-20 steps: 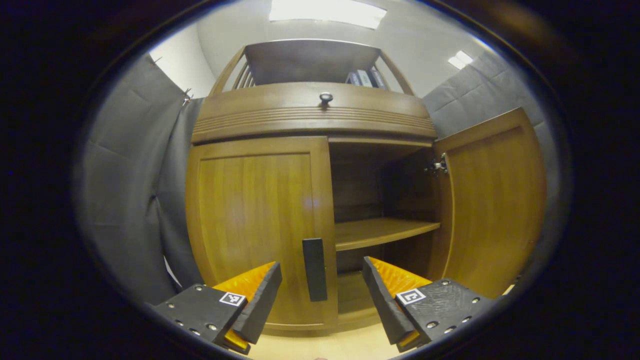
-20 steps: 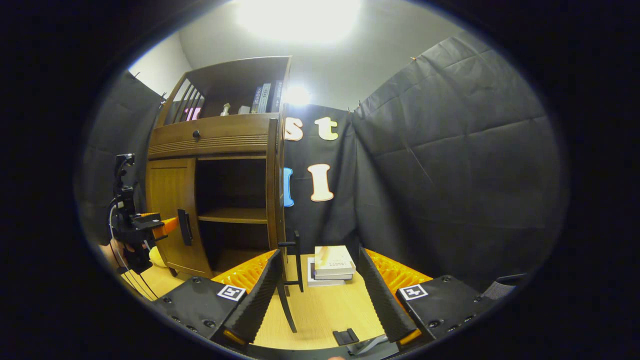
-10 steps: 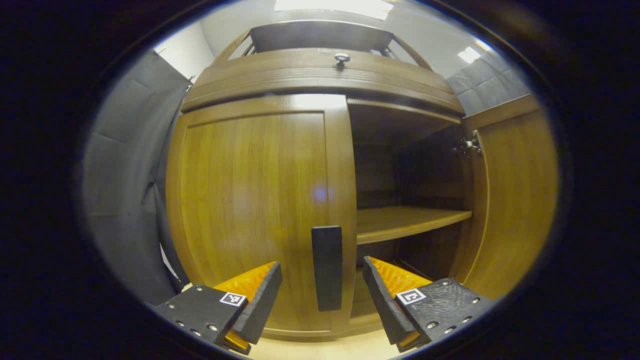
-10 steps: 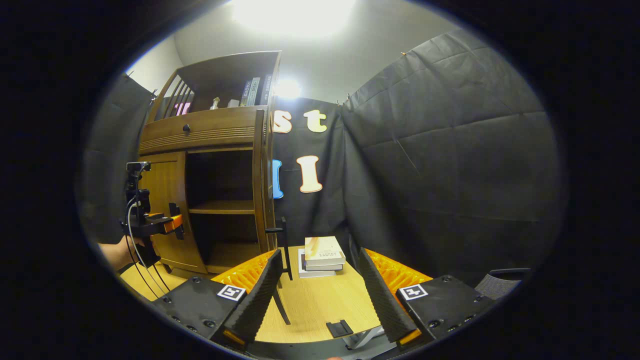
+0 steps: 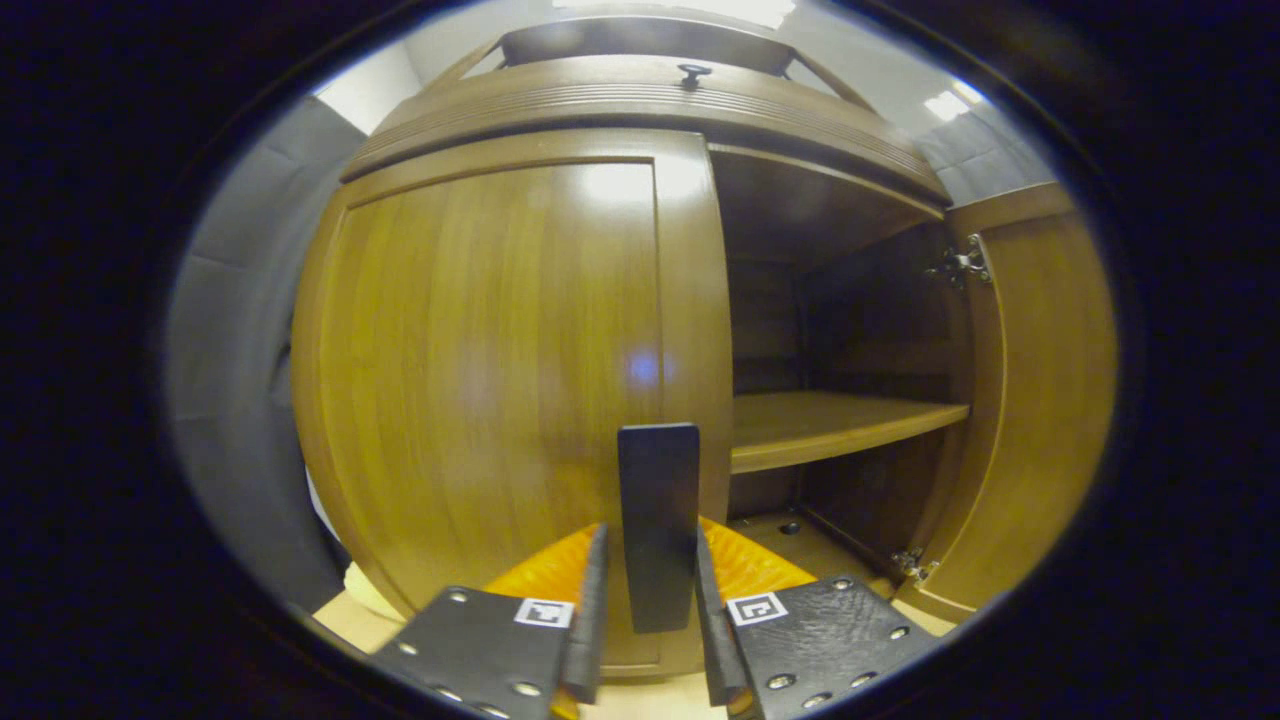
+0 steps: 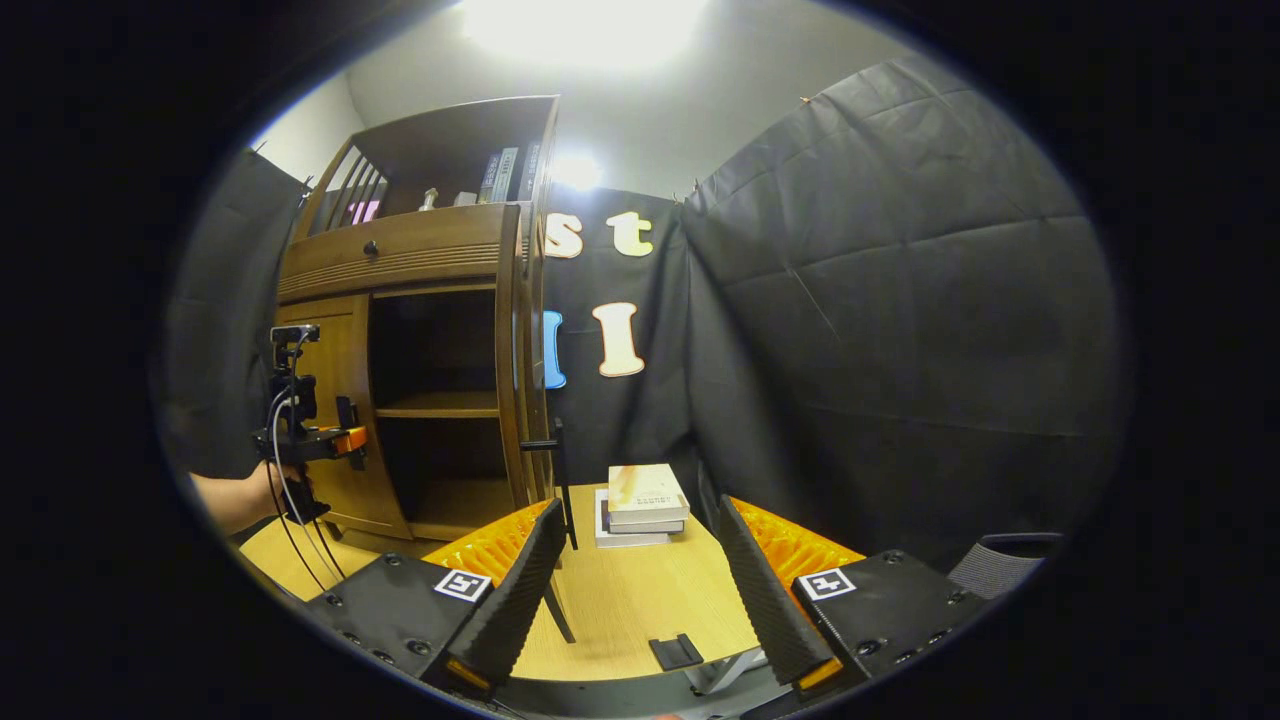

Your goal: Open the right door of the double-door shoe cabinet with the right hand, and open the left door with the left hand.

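Observation:
The wooden shoe cabinet's left door [image 5: 500,350] is closed, and its upright black handle [image 5: 657,500] stands between my left gripper's [image 5: 648,615] fingers, which press on it from both sides. The right door [image 5: 1040,400] is swung wide open, showing a dark inside with a bare shelf [image 5: 830,425]. In the right gripper view the right door [image 6: 520,370] is seen edge-on with its black handle [image 6: 558,470] sticking out. My right gripper [image 6: 640,590] is open, holds nothing and hangs over the table, clear of that door. The left gripper [image 6: 335,440] sits at the left door [image 6: 345,360].
A stack of books [image 6: 645,495] lies on the light wooden table [image 6: 620,600] beside the cabinet. A small black piece [image 6: 675,652] rests near the table's front edge. A hand [image 6: 235,495] holds the left gripper. A chair back [image 6: 1000,560] shows at the right.
My left gripper has moved in to the left door's handle and closed from open onto it. The right gripper has drifted slightly back from the open right door.

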A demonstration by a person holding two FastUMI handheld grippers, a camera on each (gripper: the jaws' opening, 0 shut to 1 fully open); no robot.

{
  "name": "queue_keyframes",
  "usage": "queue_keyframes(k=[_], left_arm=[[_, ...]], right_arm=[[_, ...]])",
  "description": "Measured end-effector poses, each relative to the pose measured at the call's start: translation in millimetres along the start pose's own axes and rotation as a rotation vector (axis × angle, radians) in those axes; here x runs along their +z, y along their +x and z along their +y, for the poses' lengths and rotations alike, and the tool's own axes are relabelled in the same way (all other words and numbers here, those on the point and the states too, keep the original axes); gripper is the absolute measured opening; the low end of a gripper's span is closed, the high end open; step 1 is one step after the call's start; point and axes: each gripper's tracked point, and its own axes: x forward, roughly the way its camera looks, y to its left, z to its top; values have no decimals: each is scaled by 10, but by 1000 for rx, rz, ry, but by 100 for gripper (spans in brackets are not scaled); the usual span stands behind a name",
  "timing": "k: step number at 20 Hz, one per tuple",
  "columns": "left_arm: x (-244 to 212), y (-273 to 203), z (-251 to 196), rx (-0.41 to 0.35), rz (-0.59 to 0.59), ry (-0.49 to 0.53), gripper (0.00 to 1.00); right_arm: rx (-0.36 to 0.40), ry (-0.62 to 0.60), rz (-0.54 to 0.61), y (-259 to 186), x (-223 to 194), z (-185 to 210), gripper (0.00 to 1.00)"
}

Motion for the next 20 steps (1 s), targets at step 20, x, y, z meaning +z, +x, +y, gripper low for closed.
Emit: queue_keyframes(k=[20], left_arm=[[-42,-1409,421,77,25,9,17]], right_arm=[[202,0,-21,120,-117,502,95]])
